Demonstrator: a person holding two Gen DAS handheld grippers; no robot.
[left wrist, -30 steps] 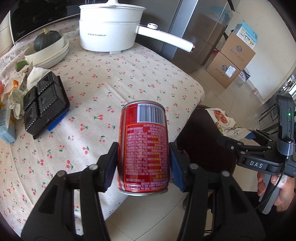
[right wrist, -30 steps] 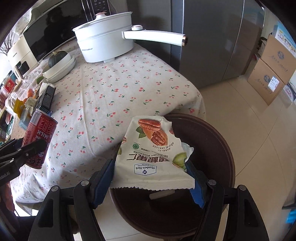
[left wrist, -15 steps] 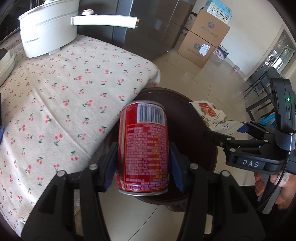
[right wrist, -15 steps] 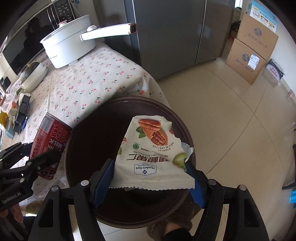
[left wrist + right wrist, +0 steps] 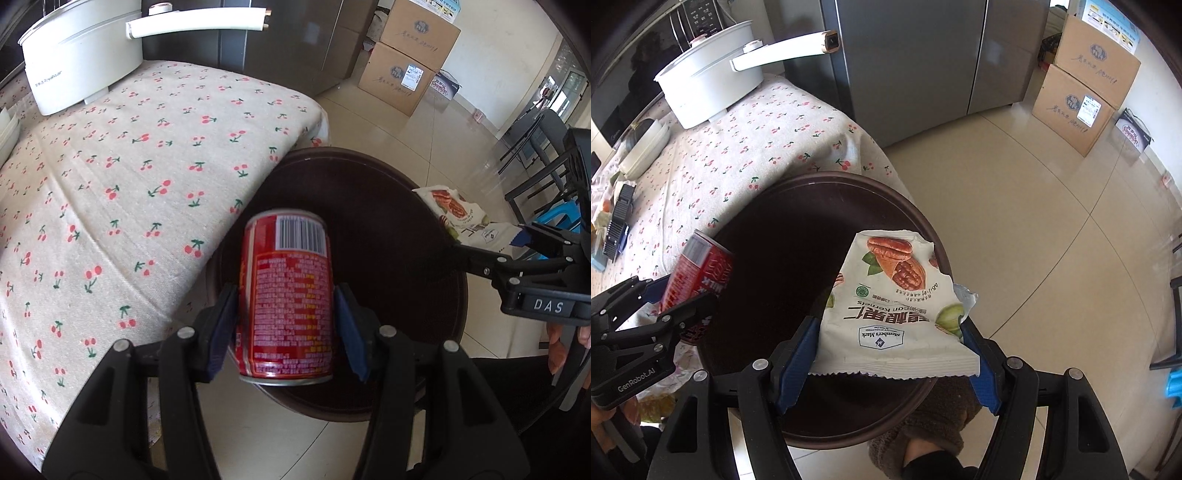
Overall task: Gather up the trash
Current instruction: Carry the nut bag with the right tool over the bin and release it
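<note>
My left gripper (image 5: 286,325) is shut on a red drink can (image 5: 286,295), held upright over the near-left rim of a round dark brown bin (image 5: 369,206) on the floor beside the table. My right gripper (image 5: 892,356) is shut on a white pecan snack bag (image 5: 894,306), held over the right side of the same bin (image 5: 783,236). The can (image 5: 698,273) and left gripper (image 5: 661,310) show at the left of the right wrist view. The bag (image 5: 458,214) and right gripper (image 5: 491,254) show at the right of the left wrist view.
A table with a cherry-print cloth (image 5: 129,166) stands left of the bin and carries a white pot with a long handle (image 5: 713,81), bowls (image 5: 642,147) and a black tray (image 5: 618,218). A steel fridge (image 5: 923,55) and cardboard boxes (image 5: 1086,85) stand behind. A black chair (image 5: 535,162) stands far right.
Both grippers have swung away from the table toward the bin. The can and the snack bag now hang over its opening, still gripped.
</note>
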